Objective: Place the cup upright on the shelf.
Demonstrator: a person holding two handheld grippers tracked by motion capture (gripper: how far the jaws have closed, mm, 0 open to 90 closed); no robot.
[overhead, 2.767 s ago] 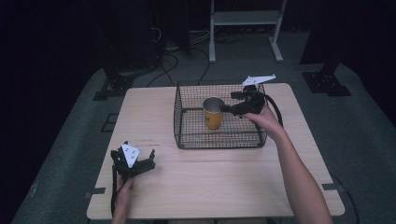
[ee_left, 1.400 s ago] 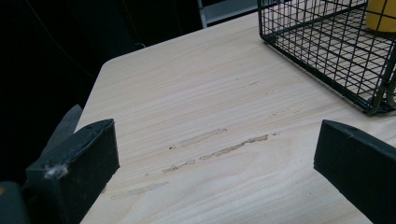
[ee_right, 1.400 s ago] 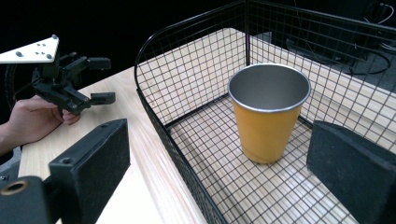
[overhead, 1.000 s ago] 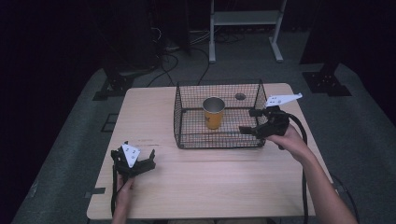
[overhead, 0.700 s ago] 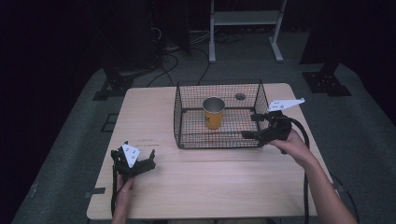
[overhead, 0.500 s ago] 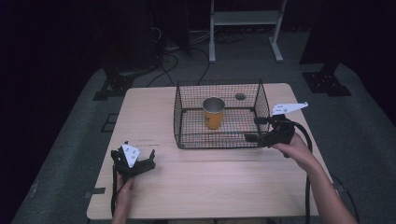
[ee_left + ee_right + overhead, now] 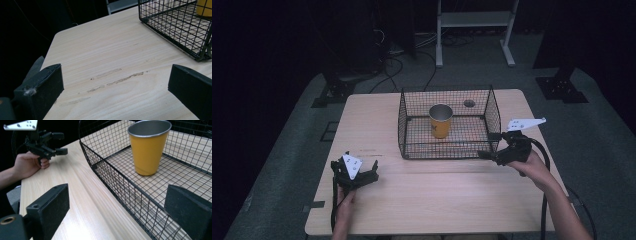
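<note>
Cup: a yellow cup point(image 7: 441, 120) stands upright inside the wire basket point(image 7: 412, 150) on the wooden surface point(image 7: 437, 195).
Right hand-held gripper point(image 7: 490, 152): jaws apart, empty, just beside the basket's near right corner, perhaps touching it.
Left hand-held gripper point(image 7: 362, 176): jaws wide, empty, well apart from the basket.
</note>
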